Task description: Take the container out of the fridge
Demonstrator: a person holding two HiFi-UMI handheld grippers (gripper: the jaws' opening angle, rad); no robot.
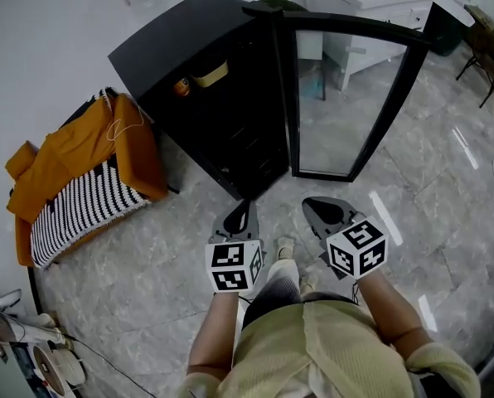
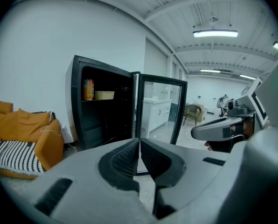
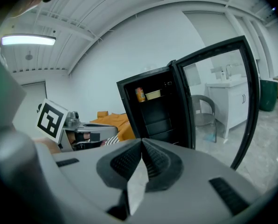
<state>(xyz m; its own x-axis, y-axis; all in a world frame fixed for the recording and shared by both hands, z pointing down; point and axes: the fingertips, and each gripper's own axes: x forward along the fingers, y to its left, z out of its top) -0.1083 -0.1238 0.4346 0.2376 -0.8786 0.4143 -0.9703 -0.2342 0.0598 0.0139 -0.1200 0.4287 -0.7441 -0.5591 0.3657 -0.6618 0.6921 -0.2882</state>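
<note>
left gripper (image 1: pixel 247 206) low, fingers (image 2: pixel 122 160) together; right gripper (image 1: pixel 309 203) beside, likewise

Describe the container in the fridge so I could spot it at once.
Find the black fridge with its glass door swung open. On its upper shelf sits the container, a low, pale tub. The orange can beside it is taller and brighter.
</note>
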